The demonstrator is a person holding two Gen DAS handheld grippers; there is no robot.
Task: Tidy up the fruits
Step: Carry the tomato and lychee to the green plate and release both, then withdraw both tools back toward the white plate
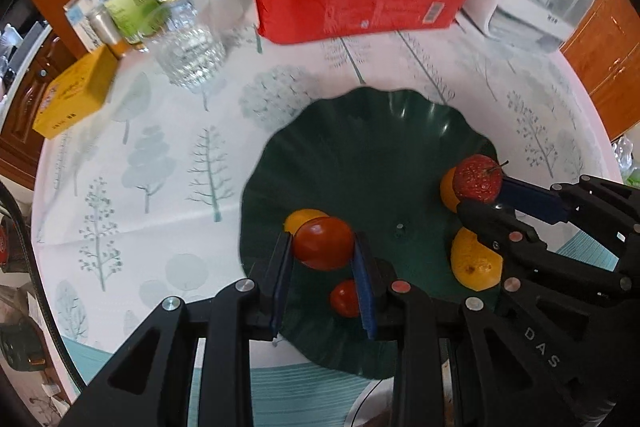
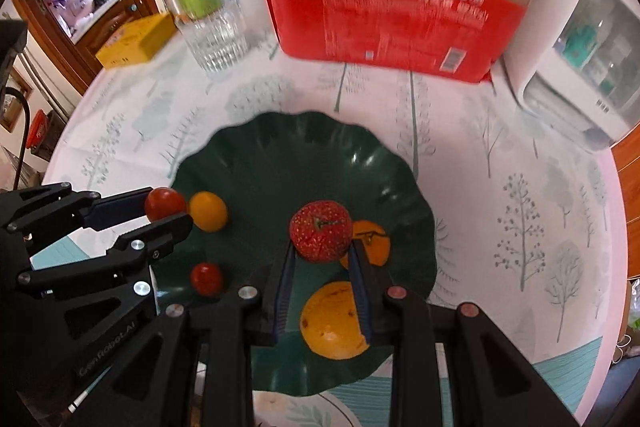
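Left wrist view: the left claw [image 1: 323,247] pinches a red tomato [image 1: 323,242] between its blue pads, above the near left part of the dark green scalloped plate [image 1: 360,131]. A small orange fruit [image 1: 301,221] lies just behind the tomato; a smaller red tomato [image 1: 345,298] lies nearer. The plate rests on the tree-patterned tabletop [image 1: 168,167].

Right wrist view: the right claw [image 2: 322,247] pinches a speckled red apple [image 2: 321,230] over the plate's middle. A large orange [image 2: 334,323] lies below it, another orange [image 2: 370,241] just behind the apple. A red package [image 2: 400,23] stands beyond the plate.
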